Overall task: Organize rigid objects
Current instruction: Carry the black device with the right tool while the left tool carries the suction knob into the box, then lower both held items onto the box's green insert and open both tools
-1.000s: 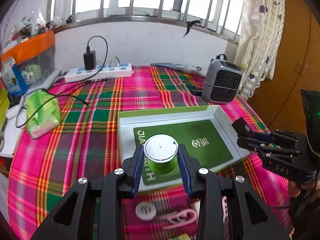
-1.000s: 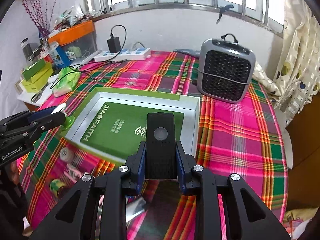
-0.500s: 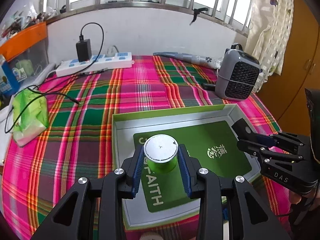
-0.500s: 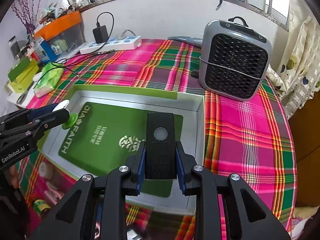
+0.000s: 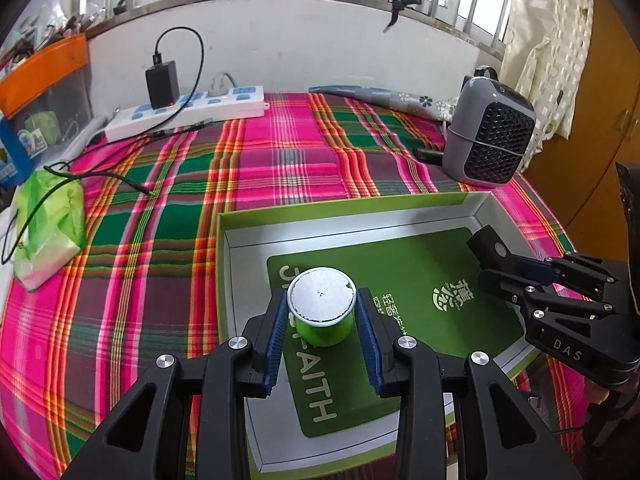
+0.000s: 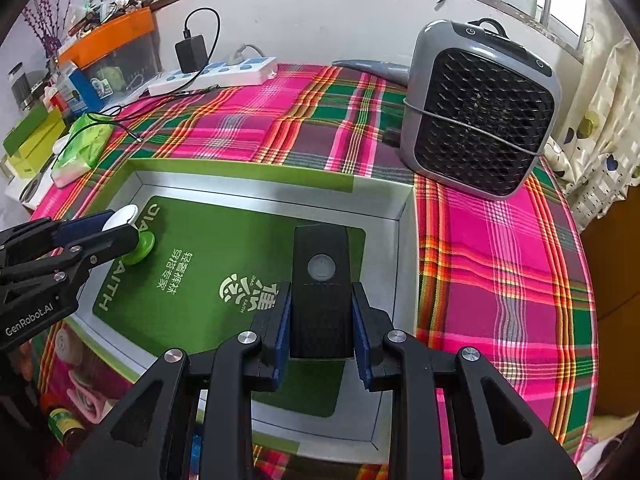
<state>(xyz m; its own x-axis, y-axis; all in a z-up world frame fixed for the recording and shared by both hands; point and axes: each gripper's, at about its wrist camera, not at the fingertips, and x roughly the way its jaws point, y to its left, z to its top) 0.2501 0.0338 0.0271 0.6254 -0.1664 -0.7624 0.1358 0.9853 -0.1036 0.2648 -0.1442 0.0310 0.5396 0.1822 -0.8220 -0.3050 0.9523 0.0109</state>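
Observation:
My left gripper is shut on a small green jar with a silver-white lid, held just above the left part of a shallow grey box with a green insert. My right gripper is shut on a flat black remote-like device with a round button, low over the right side of the same box. In the right wrist view the left gripper and the jar show at the left. The left wrist view has the right gripper with the device at the right.
A grey fan heater stands just behind the box's right corner. A white power strip with a black charger lies at the back, and a green tissue pack sits left. Small bottles and pink items lie near the box's front-left edge.
Both grippers have moved forward and down over the box with their loads still held. The box now fills more of both views, and the small items in front have slid under the frames.

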